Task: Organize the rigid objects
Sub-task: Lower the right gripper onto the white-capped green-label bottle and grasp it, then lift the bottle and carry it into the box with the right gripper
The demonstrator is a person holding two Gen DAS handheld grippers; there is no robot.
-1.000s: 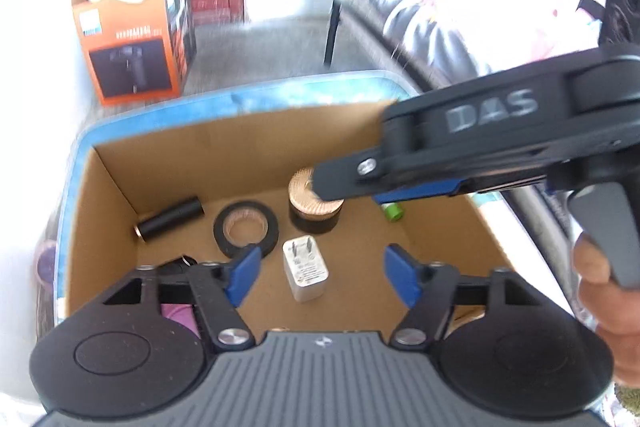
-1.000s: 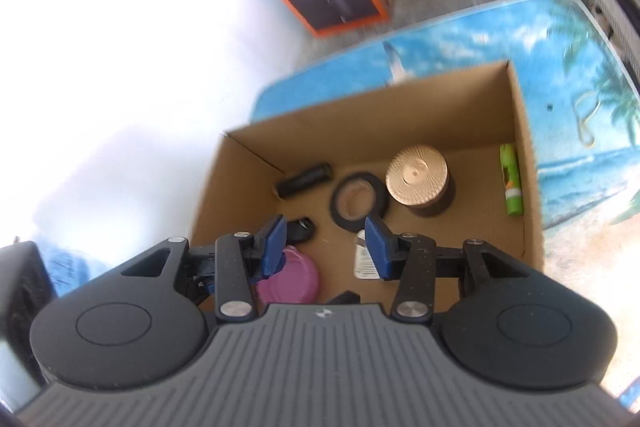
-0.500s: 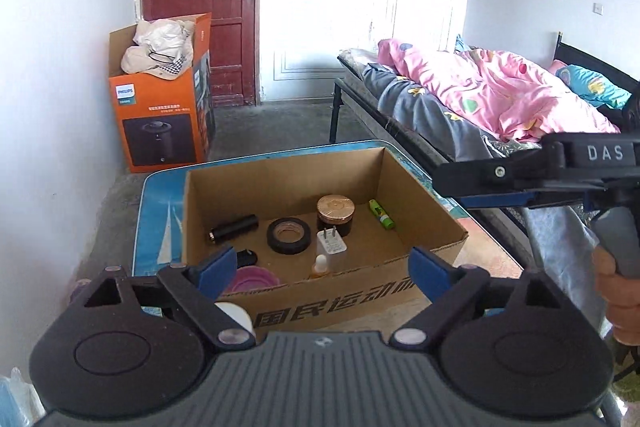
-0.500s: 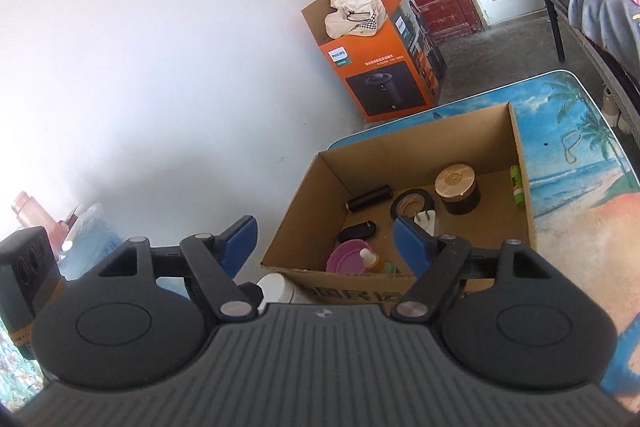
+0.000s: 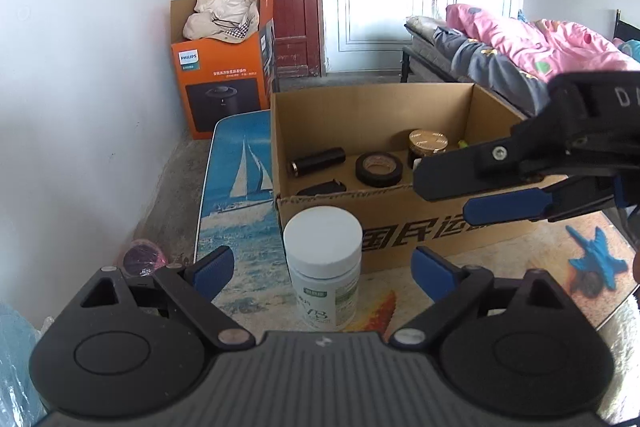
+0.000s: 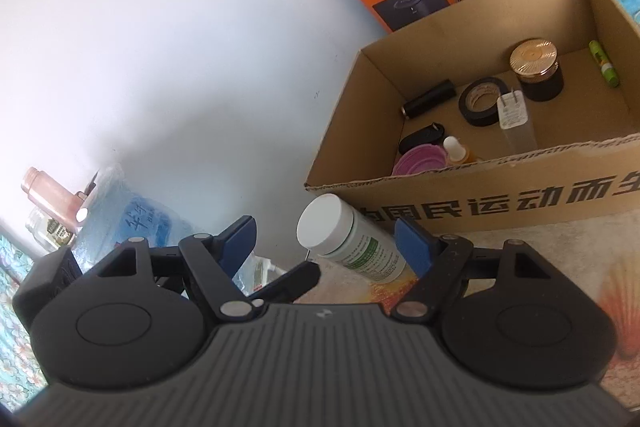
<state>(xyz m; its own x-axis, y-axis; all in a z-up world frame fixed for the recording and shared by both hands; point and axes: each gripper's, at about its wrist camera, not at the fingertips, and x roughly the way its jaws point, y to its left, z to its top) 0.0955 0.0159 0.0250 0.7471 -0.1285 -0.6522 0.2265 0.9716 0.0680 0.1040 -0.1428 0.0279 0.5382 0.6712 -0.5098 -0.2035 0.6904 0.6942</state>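
A white-capped supplement bottle [image 5: 322, 267] stands upright on the beach-print table [image 5: 240, 187], just in front of the cardboard box [image 5: 400, 227]. My left gripper [image 5: 323, 267] is open, its blue pads wide on either side of the bottle and clear of it. My right gripper [image 5: 448, 197] hangs open at the right, over the box's front wall. In the right wrist view the bottle [image 6: 352, 243] shows between the open right gripper [image 6: 326, 237] fingers, untouched. The box [image 6: 480, 203] holds a black tape roll [image 6: 482, 101], a gold-lidded jar [image 6: 534, 61], a white plug [image 6: 512, 111] and several more items.
An orange Philips carton [image 5: 224, 83] stands by the left wall. A bed with a pink quilt [image 5: 540, 47] runs along the right. A blue plane-shaped figure [image 5: 596, 263] lies on the table at the right. A blue water jug [image 6: 128, 223] and a pink bottle [image 6: 48, 191] sit at the far left.
Both grippers have drawn back from over the box's inside to its front and sunk a little. Both sets of jaws have widened. The white-capped bottle has come into view between the fingers.
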